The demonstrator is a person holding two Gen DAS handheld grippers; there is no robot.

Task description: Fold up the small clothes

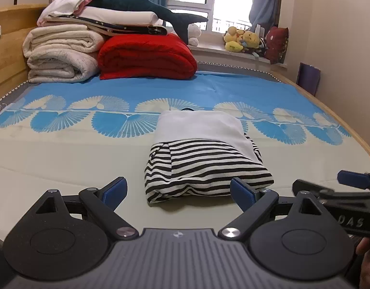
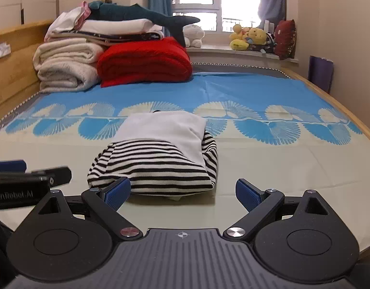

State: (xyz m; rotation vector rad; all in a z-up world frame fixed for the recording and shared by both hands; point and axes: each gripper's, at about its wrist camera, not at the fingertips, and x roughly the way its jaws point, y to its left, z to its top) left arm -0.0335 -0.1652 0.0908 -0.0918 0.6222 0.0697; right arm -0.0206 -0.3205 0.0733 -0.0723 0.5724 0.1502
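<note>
A small garment [image 1: 204, 159], white at the far end and black-and-white striped at the near end, lies folded into a compact rectangle on the bed sheet [image 1: 64, 159]. It also shows in the right wrist view [image 2: 158, 154]. My left gripper [image 1: 179, 192] is open and empty, just in front of the garment's near edge. My right gripper [image 2: 182, 192] is open and empty, also just short of the near edge, a little to the right. The right gripper shows at the right edge of the left wrist view [image 1: 341, 192]. The left gripper shows at the left edge of the right wrist view [image 2: 28, 175].
Folded cream blankets [image 1: 62, 55], a red quilt [image 1: 146, 56] and a dark plush shark [image 1: 141, 7] are stacked at the far left by the wooden headboard [image 1: 9, 48]. Plush toys [image 1: 245, 39] sit on the windowsill. The bed's wooden rim [image 1: 341, 120] runs along the right.
</note>
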